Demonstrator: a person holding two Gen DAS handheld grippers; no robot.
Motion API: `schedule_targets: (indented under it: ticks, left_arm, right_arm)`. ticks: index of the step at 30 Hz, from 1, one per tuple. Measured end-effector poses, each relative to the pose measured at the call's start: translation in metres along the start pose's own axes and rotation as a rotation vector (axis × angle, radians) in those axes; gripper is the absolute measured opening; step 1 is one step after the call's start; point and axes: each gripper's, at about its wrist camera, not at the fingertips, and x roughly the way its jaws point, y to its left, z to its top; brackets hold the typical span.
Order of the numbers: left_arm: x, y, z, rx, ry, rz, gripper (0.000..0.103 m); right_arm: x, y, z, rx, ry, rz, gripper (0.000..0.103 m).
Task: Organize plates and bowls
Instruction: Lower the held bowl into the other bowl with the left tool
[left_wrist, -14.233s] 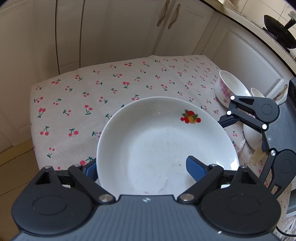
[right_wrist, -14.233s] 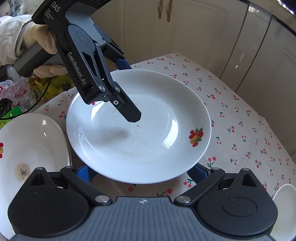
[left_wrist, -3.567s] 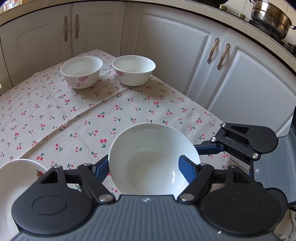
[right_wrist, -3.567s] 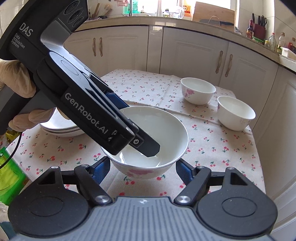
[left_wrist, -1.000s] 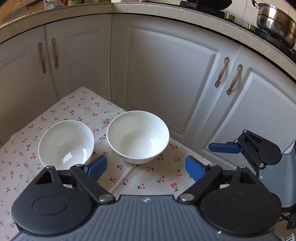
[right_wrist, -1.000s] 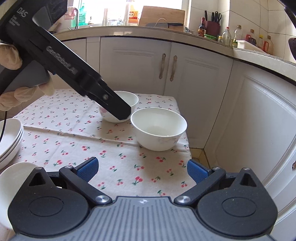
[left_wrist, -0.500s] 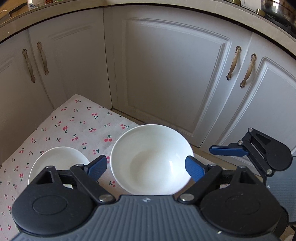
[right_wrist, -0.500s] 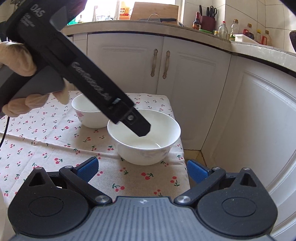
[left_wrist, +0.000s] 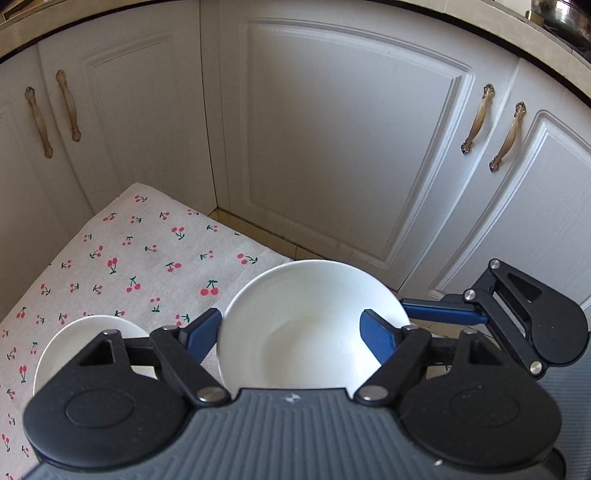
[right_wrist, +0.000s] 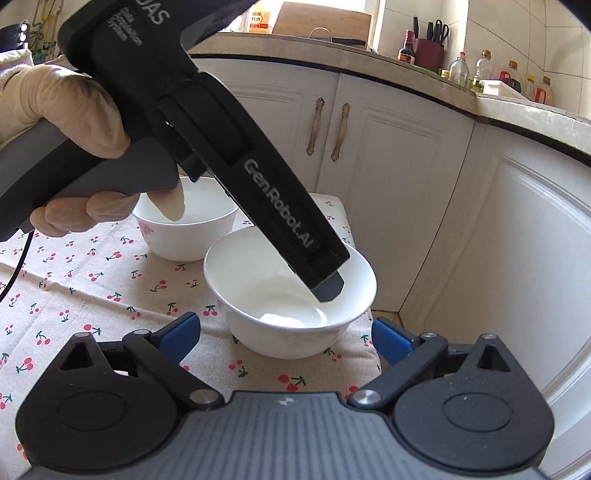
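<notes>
Fingers of the right tool (right_wrist: 286, 338) stand wide apart, blue pads either side of the near bowl (right_wrist: 290, 295) without touching it — released, holding nothing. That white bowl sits near the corner of the tabletop (right_wrist: 92, 295), on its cherry-print cloth. The left tool (right_wrist: 327, 286), gripped by a gloved hand (right_wrist: 70, 122), reaches down into the bowl from the upper left, one finger inside by the far rim. From the left wrist view the bowl (left_wrist: 306, 328) lies between the left tool's (left_wrist: 288, 332) blue pads (left_wrist: 376, 334); the right-hand pad is over the bowl's inner wall and the other is outside its left rim, though whether they press on it I cannot tell. Just behind and to the left stands a second bowl (right_wrist: 188, 229) with a pink flower on its side — close beside the first, apart from it. Beyond the tabletop are white cabinet doors (right_wrist: 388, 158) with bronze handles.
</notes>
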Motion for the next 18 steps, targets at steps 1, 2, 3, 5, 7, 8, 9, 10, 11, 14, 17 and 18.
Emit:
schedule_targets:
  ticks: [1,2,3,5,7,8,9,10,11,14,17,18]
  left_arm:
    - [0.0009,0.0008,0.0001,-0.003,0.000,-0.003,0.081]
    - [0.0017,0.0015,0.0001,-0.006,0.002,-0.007,0.081]
    - [0.0022,0.0020,-0.0002,-0.009,0.004,-0.009,0.081]
    - [0.0031,0.0027,-0.0011,-0.010,0.007,-0.016,0.081]
    - [0.0039,0.0032,-0.0018,-0.011,0.008,-0.019,0.081]
    - [0.0042,0.0035,-0.0020,-0.013,0.008,-0.021,0.081]
    - [0.0046,0.0037,-0.0023,-0.014,0.009,-0.022,0.081]
    - [0.0055,0.0042,-0.0025,-0.016,0.009,-0.024,0.081]
    - [0.0063,0.0045,-0.0027,-0.018,0.010,-0.025,0.081]
    - [0.0067,0.0043,-0.0036,-0.019,0.010,-0.026,0.081]
    - [0.0064,0.0051,-0.0041,-0.023,0.009,-0.030,0.081]
    - [0.0064,0.0051,-0.0042,-0.023,0.008,-0.030,0.081]
  right_arm:
    - [0.0004,0.0002,0.0001,-0.002,0.001,0.002,0.097]
    - [0.0013,0.0010,0.0006,-0.005,0.002,-0.001,0.095]
    - [0.0020,0.0016,0.0008,-0.008,0.002,-0.004,0.094]
    - [0.0031,0.0024,0.0010,-0.014,0.004,-0.011,0.093]
    - [0.0048,0.0027,0.0011,-0.014,0.006,-0.023,0.090]
    - [0.0050,0.0019,0.0014,-0.010,0.006,-0.024,0.088]
    - [0.0051,0.0012,0.0018,-0.005,0.006,-0.022,0.088]
    - [0.0055,0.0003,0.0024,0.000,0.006,-0.019,0.088]
    - [0.0061,0.0003,0.0026,-0.001,0.007,-0.020,0.088]
    - [0.0067,0.0003,0.0030,0.000,0.007,-0.021,0.088]
    - [0.0069,-0.0001,0.0032,0.011,0.007,-0.022,0.088]
    - [0.0069,0.0000,0.0033,0.011,0.008,-0.024,0.088]
